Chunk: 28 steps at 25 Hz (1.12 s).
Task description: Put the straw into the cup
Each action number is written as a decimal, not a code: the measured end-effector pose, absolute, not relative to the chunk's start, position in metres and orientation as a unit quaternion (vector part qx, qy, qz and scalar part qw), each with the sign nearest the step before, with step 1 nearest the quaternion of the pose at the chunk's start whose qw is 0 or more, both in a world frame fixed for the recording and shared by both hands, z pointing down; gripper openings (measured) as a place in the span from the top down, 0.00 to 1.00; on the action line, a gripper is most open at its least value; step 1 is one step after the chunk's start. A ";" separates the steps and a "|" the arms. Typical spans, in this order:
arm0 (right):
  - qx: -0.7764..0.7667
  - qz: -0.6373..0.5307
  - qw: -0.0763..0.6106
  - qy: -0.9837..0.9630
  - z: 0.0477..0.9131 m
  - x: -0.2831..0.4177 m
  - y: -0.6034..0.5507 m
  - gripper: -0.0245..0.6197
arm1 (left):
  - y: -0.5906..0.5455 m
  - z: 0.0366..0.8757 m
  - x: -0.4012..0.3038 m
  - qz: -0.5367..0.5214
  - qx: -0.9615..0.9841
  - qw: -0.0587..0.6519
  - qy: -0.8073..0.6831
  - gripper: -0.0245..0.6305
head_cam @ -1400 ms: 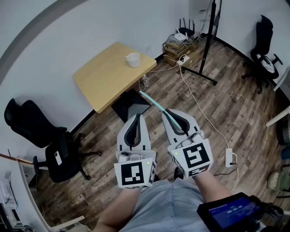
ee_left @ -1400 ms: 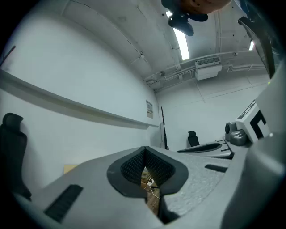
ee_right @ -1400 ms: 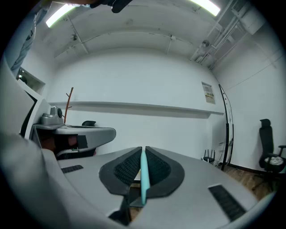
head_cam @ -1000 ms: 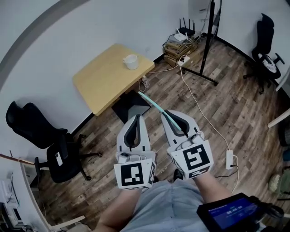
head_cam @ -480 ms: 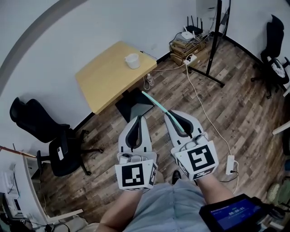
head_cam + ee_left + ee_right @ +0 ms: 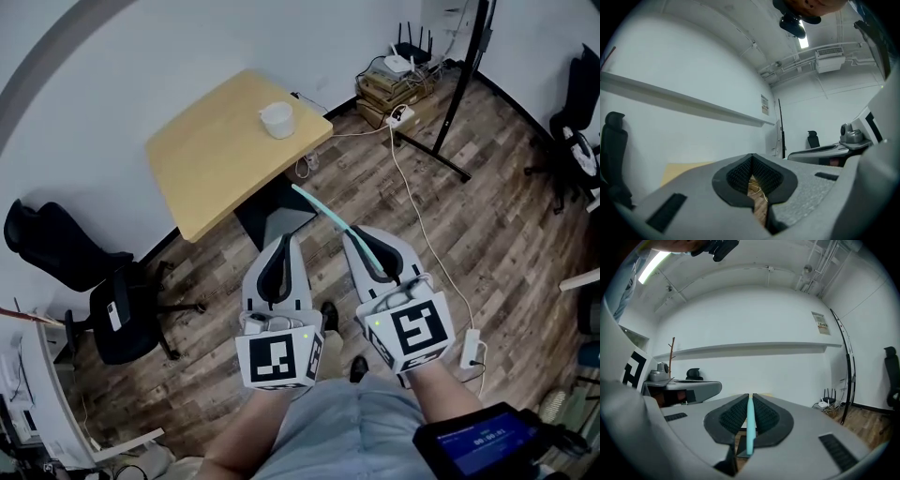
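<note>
A pale teal straw (image 6: pixel 323 212) (image 6: pixel 749 425) sticks out forward from my right gripper (image 6: pixel 364 237) (image 6: pixel 750 416), whose jaws are shut on it. A white cup (image 6: pixel 277 119) stands near the far right corner of a small wooden table (image 6: pixel 206 159), well ahead of both grippers. My left gripper (image 6: pixel 278 246) (image 6: pixel 753 180) is held beside the right one over the floor, its jaws shut with nothing between them. In the left gripper view a strip of the table (image 6: pixel 682 171) shows at the lower left.
A black office chair (image 6: pixel 103 291) stands at the left, another (image 6: pixel 577 131) at the far right. A black stand (image 6: pixel 459 89), cardboard boxes with a router (image 6: pixel 403 70) and a white cable (image 6: pixel 422 234) with a power strip (image 6: pixel 466 349) lie on the wooden floor at right.
The table and cup have drawn closer and shifted in the head view as the person steps forward. Both grippers keep their pose, and the straw stays clamped in the right one.
</note>
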State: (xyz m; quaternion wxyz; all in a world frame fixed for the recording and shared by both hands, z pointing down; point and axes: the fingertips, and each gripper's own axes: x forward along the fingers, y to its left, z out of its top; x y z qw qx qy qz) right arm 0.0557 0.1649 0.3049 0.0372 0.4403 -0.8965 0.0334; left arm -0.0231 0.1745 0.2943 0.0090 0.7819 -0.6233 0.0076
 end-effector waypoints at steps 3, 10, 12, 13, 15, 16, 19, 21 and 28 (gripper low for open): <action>0.436 0.040 0.041 -0.898 0.308 0.040 0.129 0.93 | 0.139 0.296 -0.041 0.007 0.780 0.011 -0.626 0.96; 0.442 0.021 0.042 -0.896 0.289 0.006 0.049 0.93 | 0.064 0.278 -0.077 -0.010 0.785 0.001 -0.620 0.96; 0.443 0.011 0.038 -0.896 0.280 -0.003 0.031 0.93 | 0.046 0.271 -0.086 -0.016 0.787 -0.007 -0.617 0.96; 0.444 0.005 0.036 -0.895 0.275 -0.008 0.023 0.93 | 0.038 0.268 -0.090 -0.019 0.788 -0.011 -0.615 0.96; 0.448 -0.004 0.031 -0.894 0.267 -0.015 0.011 0.93 | 0.024 0.262 -0.099 -0.025 0.789 -0.017 -0.613 0.96; 0.450 -0.009 0.030 -0.893 0.264 -0.017 0.006 0.93 | 0.018 0.260 -0.102 -0.027 0.790 -0.020 -0.612 0.96; 0.456 -0.019 0.027 -0.890 0.257 -0.021 -0.004 0.93 | 0.005 0.257 -0.107 -0.034 0.793 -0.023 -0.608 0.96; 0.459 -0.021 0.030 -0.888 0.257 -0.023 -0.011 0.93 | -0.003 0.260 -0.109 -0.034 0.796 -0.020 -0.604 0.96; 0.470 -0.019 0.034 -0.882 0.262 -0.011 -0.027 0.93 | -0.019 0.274 -0.096 -0.024 0.804 -0.009 -0.594 0.96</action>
